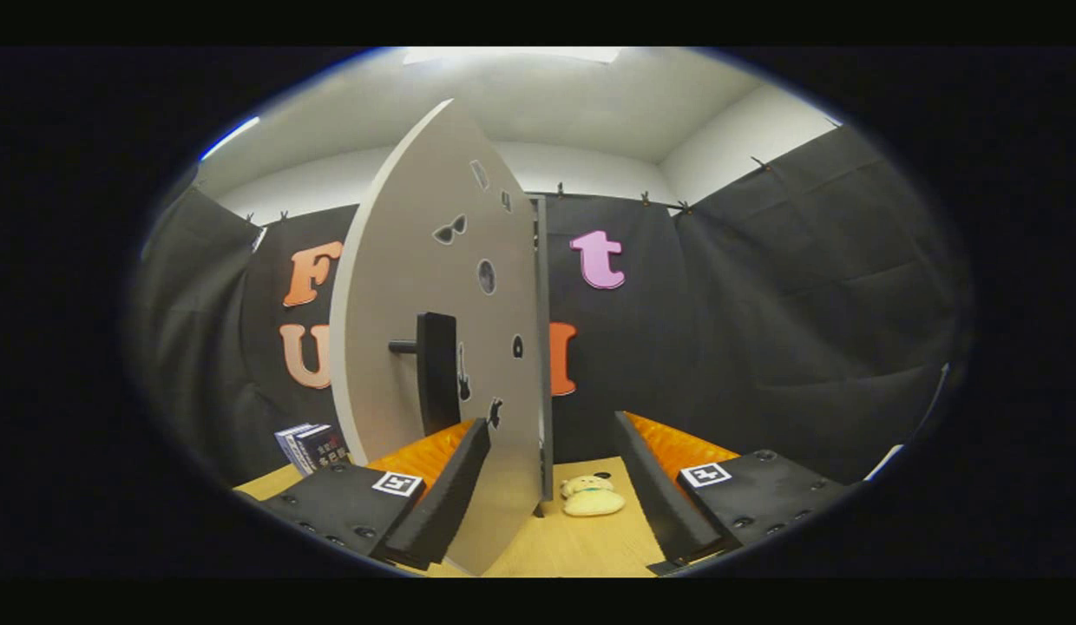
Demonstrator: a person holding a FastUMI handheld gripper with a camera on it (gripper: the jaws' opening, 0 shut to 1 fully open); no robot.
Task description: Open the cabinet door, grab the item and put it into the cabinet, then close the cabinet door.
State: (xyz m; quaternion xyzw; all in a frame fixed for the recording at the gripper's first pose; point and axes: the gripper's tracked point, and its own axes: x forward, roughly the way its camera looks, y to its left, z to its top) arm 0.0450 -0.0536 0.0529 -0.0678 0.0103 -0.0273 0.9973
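- Gripper view: the cabinet door [434,286] is seen swung wide open, its pale face turned edge-on toward the camera and its dark handle [436,369] standing out from the panel.
- The gripper [551,486] is held with its fingers spread wide and nothing is clasped between them; the door's lower edge rises between the fingers, close against the left one.
- The item, a small cream plush toy [592,496], is seen lying on the wooden tabletop [581,547] just right of the door's foot, between the fingers and a little beyond them.
- A stack of boxes [312,447] is seen left of the door, on the same tabletop.
- The opening step is judged done, with the grab next: the fingers would best be drawn clear of the door, lowered over the toy with the wide gap kept, and closed only once the soft body sits squarely between the pads.
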